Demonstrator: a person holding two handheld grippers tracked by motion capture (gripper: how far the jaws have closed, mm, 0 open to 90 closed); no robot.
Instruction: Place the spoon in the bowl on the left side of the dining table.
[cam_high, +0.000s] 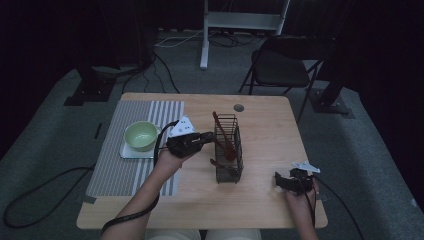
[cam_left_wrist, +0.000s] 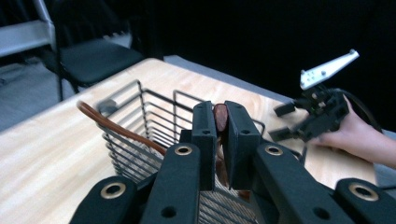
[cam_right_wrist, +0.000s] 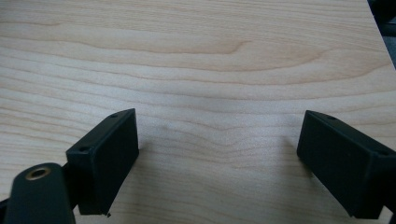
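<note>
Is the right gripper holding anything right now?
No, the right gripper has its jaws spread wide apart over the bare wooden table, with nothing between them.

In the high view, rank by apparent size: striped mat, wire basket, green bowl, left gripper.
1. striped mat, clearly largest.
2. wire basket.
3. green bowl and left gripper, shut on a brown utensil handle: look much alike, and the gripper is raised nearer the camera, so unranked.

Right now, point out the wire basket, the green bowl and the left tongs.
wire basket (cam_high: 229, 172): high view, front wire wall.
green bowl (cam_high: 141, 136): high view, inside of bowl.
left tongs (cam_left_wrist: 221, 140): left gripper view, between the tips.
</note>
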